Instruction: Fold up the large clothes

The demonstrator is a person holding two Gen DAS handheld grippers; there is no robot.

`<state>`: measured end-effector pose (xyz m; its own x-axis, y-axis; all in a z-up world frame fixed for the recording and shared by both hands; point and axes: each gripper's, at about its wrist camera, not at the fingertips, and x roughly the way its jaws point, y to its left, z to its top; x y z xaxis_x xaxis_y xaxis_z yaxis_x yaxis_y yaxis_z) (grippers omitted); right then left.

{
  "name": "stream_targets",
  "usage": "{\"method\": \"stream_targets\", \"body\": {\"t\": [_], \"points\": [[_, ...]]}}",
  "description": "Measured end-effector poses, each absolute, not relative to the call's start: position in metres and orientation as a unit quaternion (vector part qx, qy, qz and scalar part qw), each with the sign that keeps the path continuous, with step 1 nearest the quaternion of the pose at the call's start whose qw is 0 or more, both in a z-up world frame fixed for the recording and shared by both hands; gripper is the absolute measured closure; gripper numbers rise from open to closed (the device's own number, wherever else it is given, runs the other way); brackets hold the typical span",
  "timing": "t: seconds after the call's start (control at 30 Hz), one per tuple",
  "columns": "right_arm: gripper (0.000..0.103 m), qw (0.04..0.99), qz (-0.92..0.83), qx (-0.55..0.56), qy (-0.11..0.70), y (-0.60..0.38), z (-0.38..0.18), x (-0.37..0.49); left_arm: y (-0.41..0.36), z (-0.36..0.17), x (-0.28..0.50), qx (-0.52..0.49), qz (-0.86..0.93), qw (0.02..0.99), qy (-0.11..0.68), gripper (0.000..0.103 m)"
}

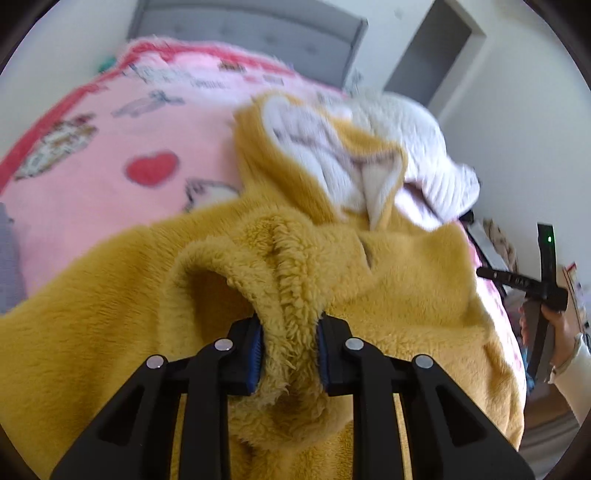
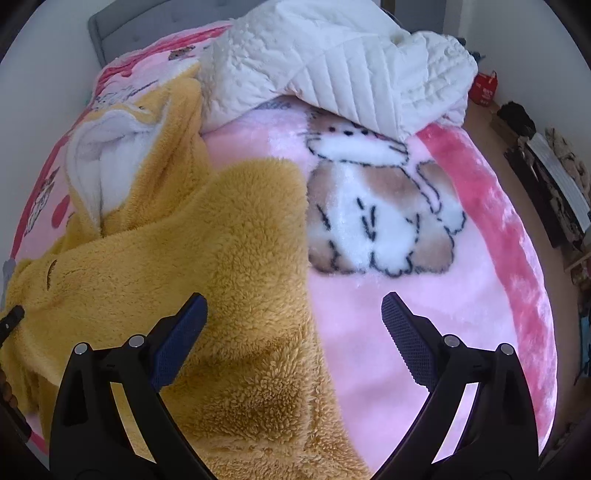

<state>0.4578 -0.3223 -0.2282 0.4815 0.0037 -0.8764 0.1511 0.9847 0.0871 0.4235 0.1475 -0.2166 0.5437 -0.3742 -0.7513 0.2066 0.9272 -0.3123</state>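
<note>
The left gripper [image 1: 290,354] is clamped on a raised fold of the mustard fleece garment [image 1: 388,295], its blue pads [image 1: 256,356] pressing the bunched pile from both sides so the fabric stands up in a ridge between them. The garment lies spread on the pink blanket [image 1: 92,206] that covers the bed, with its white-lined hood [image 1: 332,155] lying toward the grey headboard [image 1: 258,33]. At the right edge of the left wrist view a hand [image 1: 561,339] holds the black frame of the other tool beside the bed. The right gripper [image 2: 294,341] stands wide apart with nothing between its fingers; the left finger [image 2: 181,343] hovers over the edge of the mustard fleece garment [image 2: 221,258], and the right finger [image 2: 406,343] is over the bare pink blanket [image 2: 461,314], near the printed rabbit [image 2: 380,214]. Whether either finger touches the cloth cannot be told. A white quilted cover [image 2: 332,62] lies crumpled at the far side of the bed, overlapping the rabbit's head. No containers can be made out on the bed.
</note>
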Motion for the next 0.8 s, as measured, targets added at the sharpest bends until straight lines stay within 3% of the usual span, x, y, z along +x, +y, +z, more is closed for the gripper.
{"method": "stream_targets", "body": {"t": [0.13,0.2,0.33,0.4,0.47,0.53,0.67,0.7,0.8], "points": [[0.013,0.835,-0.037,0.014,0.549,-0.301,-0.254,0.475,0.162,-0.246,0.432,-0.105,-0.145,0.846,0.503,0.076],[0.027,0.811,-0.038,-0.006,0.583,-0.293,-0.279,0.483,0.168,-0.269,0.435,-0.118,-0.154,0.827,0.528,0.069],[0.022,0.796,-0.054,-0.004,0.602,-0.295,-0.308,0.486,0.181,-0.277,0.435,-0.152,-0.178,0.818,0.525,0.060],[0.020,0.793,-0.066,0.012,0.605,-0.298,-0.309,0.487,0.182,-0.264,0.434,-0.148,-0.178,0.826,0.514,0.029],[0.022,0.794,-0.069,0.022,0.603,-0.300,-0.303,0.486,0.185,-0.242,0.429,-0.136,-0.164,0.842,0.496,0.014],[0.024,0.806,-0.067,0.010,0.587,-0.295,-0.289,0.483,0.194,-0.224,0.423,-0.138,-0.160,0.853,0.478,0.008],[0.024,0.842,-0.056,-0.011,0.537,-0.281,-0.254,0.472,0.206,-0.205,0.417,-0.177,-0.159,0.854,0.462,0.010],[0.024,0.850,-0.048,-0.014,0.525,-0.274,-0.245,0.469,0.204,-0.203,0.420,-0.170,-0.159,0.852,0.469,0.022],[0.024,0.857,-0.031,-0.018,0.514,-0.257,-0.233,0.467,0.184,-0.214,0.431,-0.062,-0.084,0.854,0.510,0.045]]}}
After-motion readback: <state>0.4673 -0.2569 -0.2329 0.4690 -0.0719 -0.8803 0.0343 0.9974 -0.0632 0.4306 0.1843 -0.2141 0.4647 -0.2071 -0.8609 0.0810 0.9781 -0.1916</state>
